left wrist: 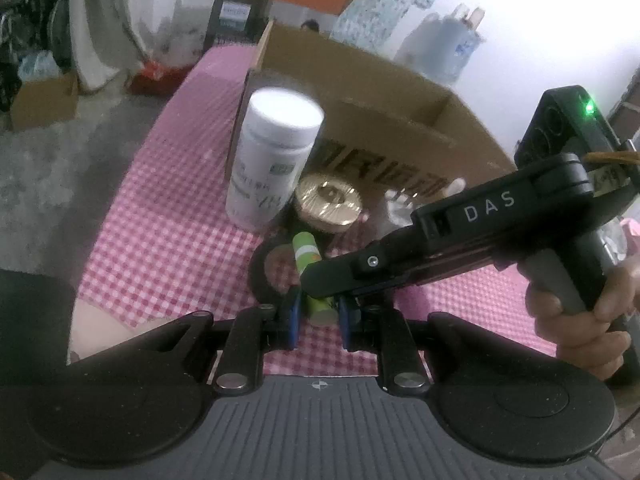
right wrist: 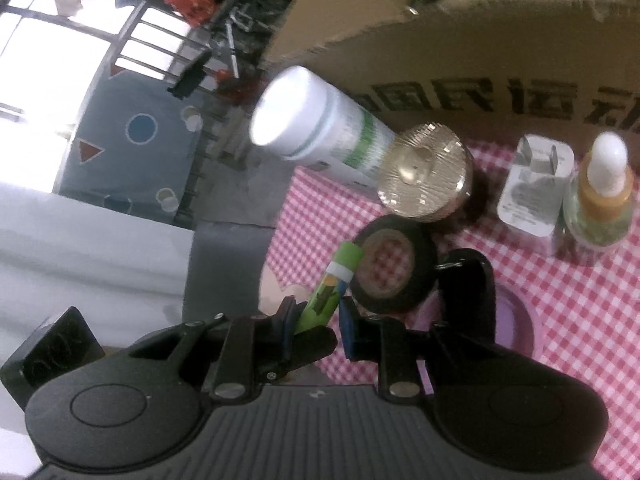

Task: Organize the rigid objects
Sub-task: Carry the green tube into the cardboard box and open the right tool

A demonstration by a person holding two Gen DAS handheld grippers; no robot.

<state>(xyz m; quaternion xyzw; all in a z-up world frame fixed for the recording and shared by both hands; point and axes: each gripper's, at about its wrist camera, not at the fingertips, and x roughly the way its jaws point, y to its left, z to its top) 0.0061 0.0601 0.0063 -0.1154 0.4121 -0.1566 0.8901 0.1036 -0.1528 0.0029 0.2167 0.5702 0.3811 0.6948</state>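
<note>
surface: pink checked cloth (left wrist: 160, 240) | room: cluttered | both tools clench green tube (left wrist: 306, 254)

A cardboard box (left wrist: 380, 92) stands at the far side of the tabletop (left wrist: 168, 240). Near it stand a bottle (left wrist: 272, 160) at left, then a round tin (right wrist: 426, 174), a plug adapter (right wrist: 532, 192) and a dropper bottle (right wrist: 600, 196) at right. A tape roll (right wrist: 394, 270) lies nearer, a tube (right wrist: 332, 288) left of it.
</note>
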